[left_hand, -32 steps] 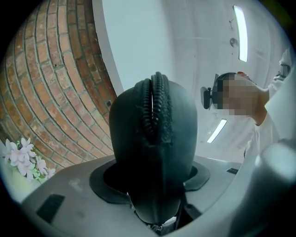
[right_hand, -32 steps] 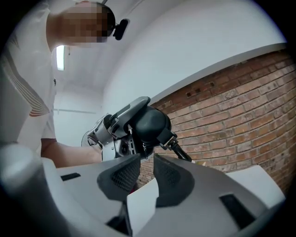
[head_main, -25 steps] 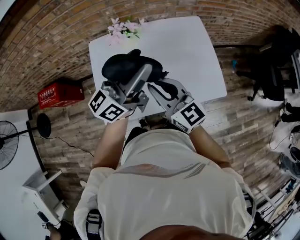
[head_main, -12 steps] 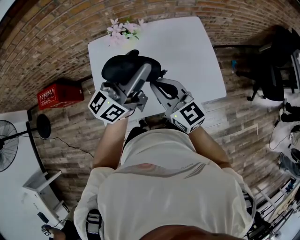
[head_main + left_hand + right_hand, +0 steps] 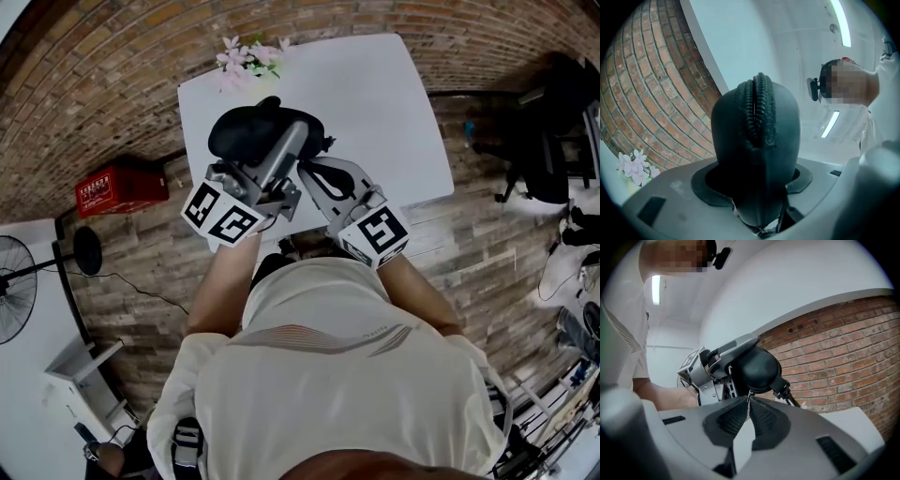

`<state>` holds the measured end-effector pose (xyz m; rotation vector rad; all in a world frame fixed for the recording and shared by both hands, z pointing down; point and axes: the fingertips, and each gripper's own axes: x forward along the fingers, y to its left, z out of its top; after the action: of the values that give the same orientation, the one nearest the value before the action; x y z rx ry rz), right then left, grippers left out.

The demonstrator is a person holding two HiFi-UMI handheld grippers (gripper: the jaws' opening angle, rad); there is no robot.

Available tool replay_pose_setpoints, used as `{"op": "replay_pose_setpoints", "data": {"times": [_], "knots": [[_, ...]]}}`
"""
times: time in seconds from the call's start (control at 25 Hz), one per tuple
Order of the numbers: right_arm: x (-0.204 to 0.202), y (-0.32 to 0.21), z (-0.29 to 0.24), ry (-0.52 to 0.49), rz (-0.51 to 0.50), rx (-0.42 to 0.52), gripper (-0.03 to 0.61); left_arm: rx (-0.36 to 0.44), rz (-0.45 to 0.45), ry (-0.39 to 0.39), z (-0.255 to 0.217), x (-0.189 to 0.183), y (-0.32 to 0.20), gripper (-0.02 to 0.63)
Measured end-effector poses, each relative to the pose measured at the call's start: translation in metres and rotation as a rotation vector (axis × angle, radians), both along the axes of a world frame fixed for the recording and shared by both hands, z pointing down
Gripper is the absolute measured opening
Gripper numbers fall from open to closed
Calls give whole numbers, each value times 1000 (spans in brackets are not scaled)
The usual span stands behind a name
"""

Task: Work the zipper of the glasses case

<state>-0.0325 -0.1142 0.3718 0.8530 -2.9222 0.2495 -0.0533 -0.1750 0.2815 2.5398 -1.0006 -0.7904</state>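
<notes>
The black glasses case [image 5: 251,131] is held up above the white table [image 5: 375,103]. My left gripper [image 5: 286,141] is shut on the case, one jaw on each flat side. In the left gripper view the case [image 5: 754,154] stands on end, its zipper seam [image 5: 757,108] running up the middle and facing the camera. My right gripper [image 5: 305,169] reaches in from the right. Its pads are shut on the thin zipper pull [image 5: 749,395], just under the case [image 5: 759,367]. A short black strap [image 5: 788,393] hangs off the case's right end.
Pink flowers [image 5: 246,56] lie at the table's far left corner. On the brick floor to the left are a red box [image 5: 122,187] and a fan [image 5: 14,281]. Dark bags and gear [image 5: 553,122] are on the right.
The right gripper's jaws have come together at the case's near end. The case and left gripper have tipped slightly; both hands stay in place.
</notes>
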Motion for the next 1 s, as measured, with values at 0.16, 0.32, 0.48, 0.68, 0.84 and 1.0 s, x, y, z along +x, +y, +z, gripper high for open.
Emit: {"op": "replay_pose_setpoints", "data": {"times": [0.16, 0.32, 0.48, 0.68, 0.84, 1.0], "knots": [[3, -4, -1, -18, 2, -21, 64, -14, 5, 5, 3, 0, -1, 261], [2, -5, 1, 12, 0, -5, 55, -35, 10, 24, 7, -3, -3, 261], [5, -4, 2, 34, -6, 11, 54, -49, 27, 40, 9, -6, -2, 258], [12, -7, 8, 58, 15, 3, 52, -72, 24, 37, 16, -9, -1, 258], [19, -10, 8, 86, 36, 31, 54, -76, 44, 41, 17, -8, 1, 258], [30, -16, 5, 124, 62, 78, 54, -104, 94, 51, 22, -5, 1, 258]]}}
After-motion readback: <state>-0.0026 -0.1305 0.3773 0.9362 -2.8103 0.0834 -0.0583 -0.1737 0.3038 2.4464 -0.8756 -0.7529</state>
